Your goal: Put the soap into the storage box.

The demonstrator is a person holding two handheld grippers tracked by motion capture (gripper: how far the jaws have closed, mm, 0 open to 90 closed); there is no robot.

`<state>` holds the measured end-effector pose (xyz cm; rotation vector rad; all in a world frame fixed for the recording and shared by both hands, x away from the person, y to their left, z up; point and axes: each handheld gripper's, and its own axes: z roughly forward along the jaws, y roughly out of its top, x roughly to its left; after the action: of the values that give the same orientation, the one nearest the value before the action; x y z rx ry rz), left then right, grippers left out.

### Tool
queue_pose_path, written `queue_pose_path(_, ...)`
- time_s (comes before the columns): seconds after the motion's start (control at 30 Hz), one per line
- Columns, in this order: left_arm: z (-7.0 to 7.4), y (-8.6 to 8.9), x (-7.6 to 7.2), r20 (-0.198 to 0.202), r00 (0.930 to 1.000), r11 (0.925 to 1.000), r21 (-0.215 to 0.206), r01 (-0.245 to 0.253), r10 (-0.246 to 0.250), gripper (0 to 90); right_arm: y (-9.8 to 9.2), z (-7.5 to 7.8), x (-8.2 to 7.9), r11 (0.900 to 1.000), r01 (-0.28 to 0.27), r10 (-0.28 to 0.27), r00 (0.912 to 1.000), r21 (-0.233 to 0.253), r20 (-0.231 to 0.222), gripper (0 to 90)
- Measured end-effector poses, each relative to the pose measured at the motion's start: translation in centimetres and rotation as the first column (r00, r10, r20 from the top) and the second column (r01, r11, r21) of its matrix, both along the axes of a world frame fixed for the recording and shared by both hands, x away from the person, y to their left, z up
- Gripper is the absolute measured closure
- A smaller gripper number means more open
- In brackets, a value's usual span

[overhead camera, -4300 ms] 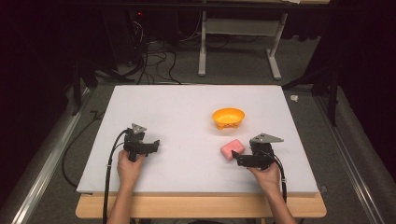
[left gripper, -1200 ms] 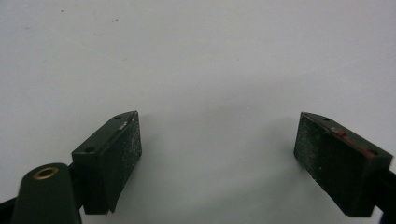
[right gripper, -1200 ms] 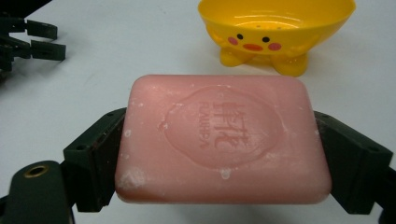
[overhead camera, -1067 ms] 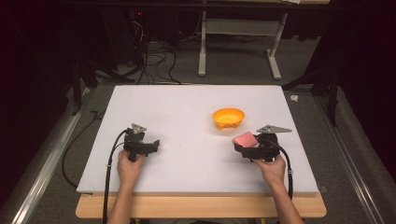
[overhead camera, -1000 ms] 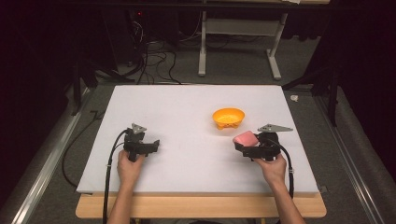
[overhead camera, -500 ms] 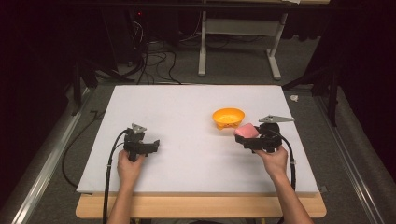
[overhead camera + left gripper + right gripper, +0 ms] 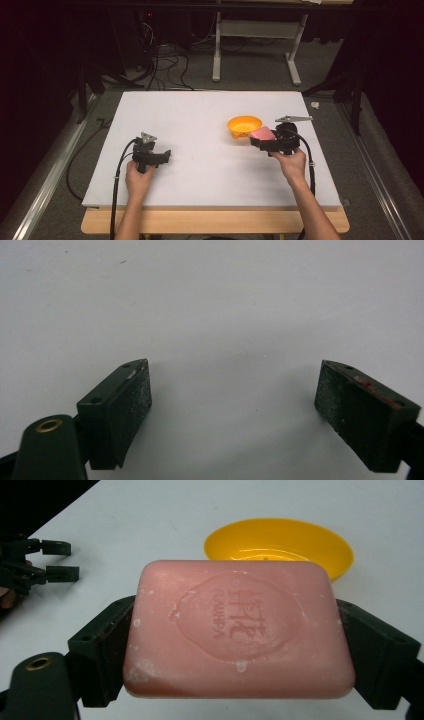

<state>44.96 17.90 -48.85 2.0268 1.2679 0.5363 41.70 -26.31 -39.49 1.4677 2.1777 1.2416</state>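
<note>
One pink rectangular bar of soap sat clamped by its short ends in the right gripper, held above the white table just beside the shallow orange plastic bowl. It looked stiff, light and probably slippery, so flat ends suited. The left gripper rested open, holding nothing.

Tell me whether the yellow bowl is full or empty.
Empty. The right gripper view shows the yellow bowl's bare inside; the pink soap is clamped in the right gripper, short of the bowl.
</note>
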Motion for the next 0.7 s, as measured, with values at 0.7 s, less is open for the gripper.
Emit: queue_pose_path(0.7, 0.0, 0.0, 0.0, 0.000, 1.0000, 1.0000, 0.000, 0.000, 0.000, 15.3, 1.1, 1.3, 2.1, 1.000, -0.013, 0.013, 0.9999, -0.007, -0.003, 13.6)
